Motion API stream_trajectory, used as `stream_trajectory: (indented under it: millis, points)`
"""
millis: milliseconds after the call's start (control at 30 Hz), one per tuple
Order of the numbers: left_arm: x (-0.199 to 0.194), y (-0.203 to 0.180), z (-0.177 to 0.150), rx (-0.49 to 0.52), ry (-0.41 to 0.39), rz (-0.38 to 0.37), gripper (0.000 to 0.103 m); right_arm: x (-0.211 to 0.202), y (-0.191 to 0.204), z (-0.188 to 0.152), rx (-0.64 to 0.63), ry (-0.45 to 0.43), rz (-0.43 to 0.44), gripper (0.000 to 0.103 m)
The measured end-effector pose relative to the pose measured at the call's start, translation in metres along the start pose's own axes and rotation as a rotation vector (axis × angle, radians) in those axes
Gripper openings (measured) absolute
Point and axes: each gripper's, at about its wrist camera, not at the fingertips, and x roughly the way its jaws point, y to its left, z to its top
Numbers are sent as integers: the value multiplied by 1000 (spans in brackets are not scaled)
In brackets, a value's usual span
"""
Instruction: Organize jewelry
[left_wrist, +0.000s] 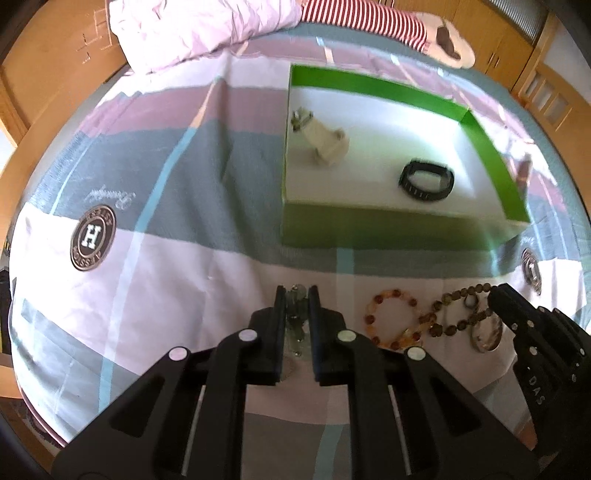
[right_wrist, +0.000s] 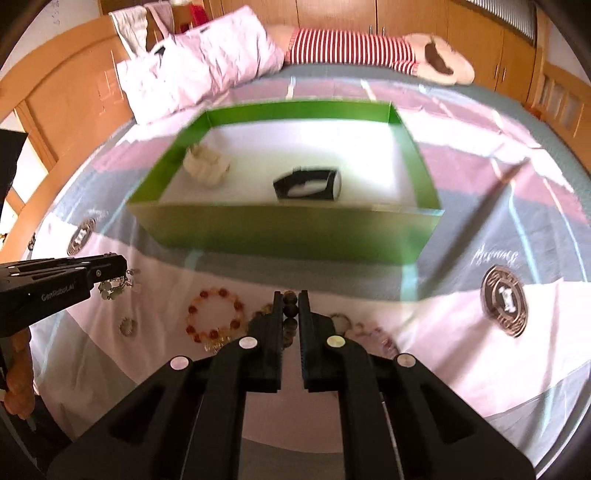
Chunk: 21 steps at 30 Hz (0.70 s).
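Two handheld grippers work over a patchwork bedspread (left_wrist: 147, 288), with an open green box (right_wrist: 280, 236) as the landmark on the bed. The left gripper (left_wrist: 297, 295) has its jaws closed on a pale green beaded piece (left_wrist: 295, 325), which sits pinched between them on the near side of the box, just off its front wall. In the right wrist view the same piece (right_wrist: 112, 288) dangles from the tips of those jaws, left of the box's near corner. The right gripper (right_wrist: 291, 299) has its jaws clamped on a dark brown bead strand (right_wrist: 290, 310), the beads stacked in the narrow gap between them, also just in front of the box. An amber bead bracelet (right_wrist: 216, 319) lies on the bedspread between the two grippers, in front of the box. Inside the box rest a black band (left_wrist: 426, 181) toward its right side and a cream-coloured item (left_wrist: 327, 142) toward its left. A pink quilt (right_wrist: 195, 62) lies beyond the box.
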Motion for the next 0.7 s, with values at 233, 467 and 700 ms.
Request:
stream_trajectory:
  millis: [233, 467, 700]
  points:
    - [-16, 1, 3, -12, -59, -2, 11, -29, -8, 2, -14, -81, -24, 7]
    - [-13, -10, -4, 27, -66, 34, 11, -23, -10, 1, -2, -67, -16, 7]
    - [-9, -15, -6, 47, -56, 45, 11, -16, -7, -1, -11, -47, -13, 7]
